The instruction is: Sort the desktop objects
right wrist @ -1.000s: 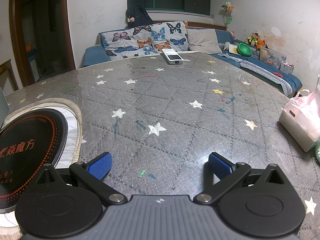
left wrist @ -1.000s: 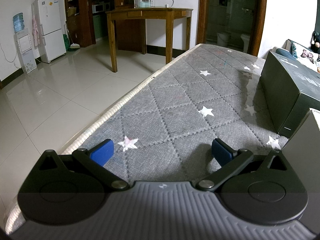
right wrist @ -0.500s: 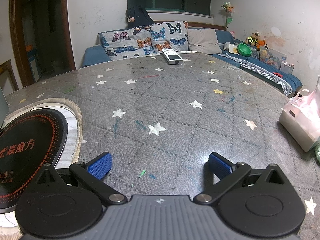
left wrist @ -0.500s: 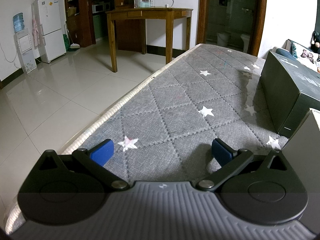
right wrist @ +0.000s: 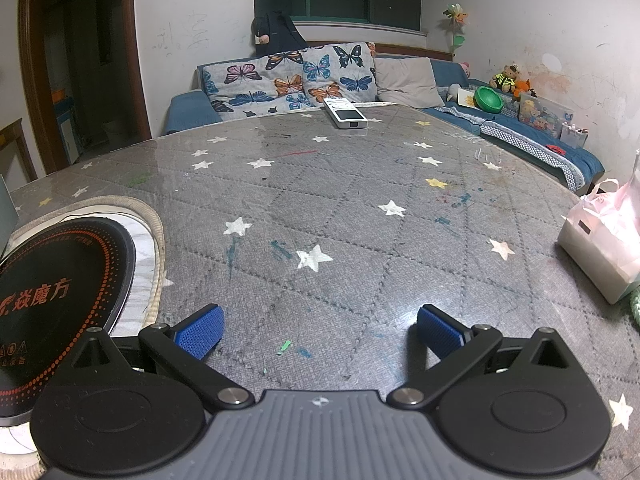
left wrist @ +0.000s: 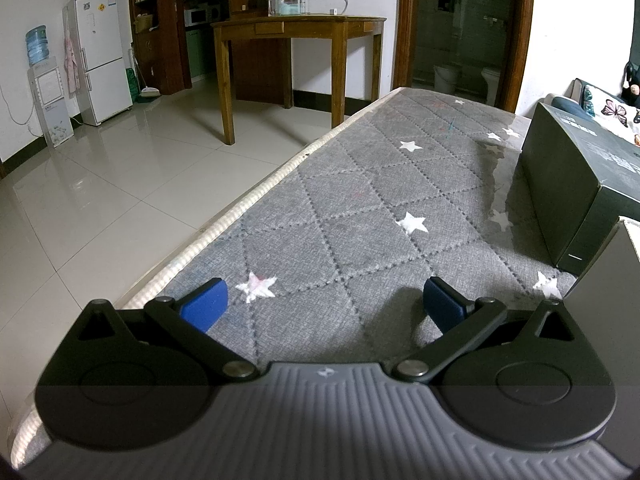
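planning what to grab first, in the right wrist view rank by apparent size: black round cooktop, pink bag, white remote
1. black round cooktop, largest, though nearest the camera and cut off
2. pink bag, partly out of frame
3. white remote, smallest, but farthest away, so true size is unsure

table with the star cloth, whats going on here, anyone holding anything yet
Nothing is held yet. The left gripper and right gripper both sit open, low over the table. Ahead of the right one lie a remote at the far edge, a pink bag and a black round cooktop. A dark box stands by the left one.
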